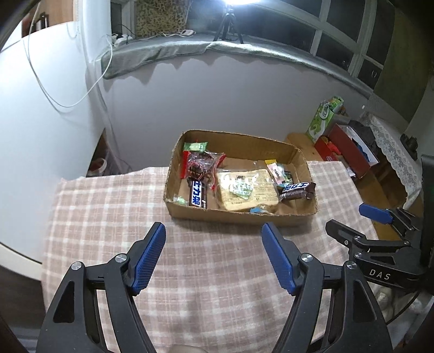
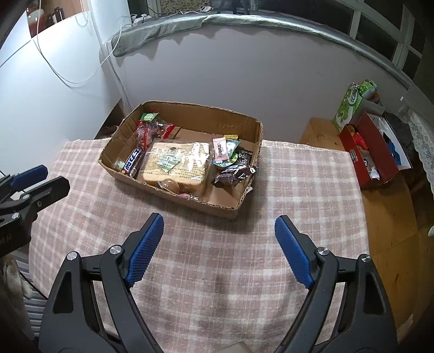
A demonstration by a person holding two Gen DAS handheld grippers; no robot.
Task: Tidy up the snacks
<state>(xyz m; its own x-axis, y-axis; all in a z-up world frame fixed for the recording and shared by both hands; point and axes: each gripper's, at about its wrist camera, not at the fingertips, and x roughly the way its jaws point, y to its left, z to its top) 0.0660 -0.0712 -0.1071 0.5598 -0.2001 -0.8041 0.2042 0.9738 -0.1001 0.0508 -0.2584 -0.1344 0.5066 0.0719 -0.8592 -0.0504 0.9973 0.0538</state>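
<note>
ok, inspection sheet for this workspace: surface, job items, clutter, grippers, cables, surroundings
Surface: pink checked cloth over the table; no snacks lying loose on it.
Job's things: cardboard box holding a large bread pack, blue-lettered bar, brown wrapper, pink sachet, red bag and small candies.
Clutter: red box and green carton on a wooden side surface to the right.
Grippers: left gripper and right gripper both open, empty, short of the box.
Cables: white cable hanging down the wall.
Surroundings: grey cloth on the window ledge, tripod.
</note>
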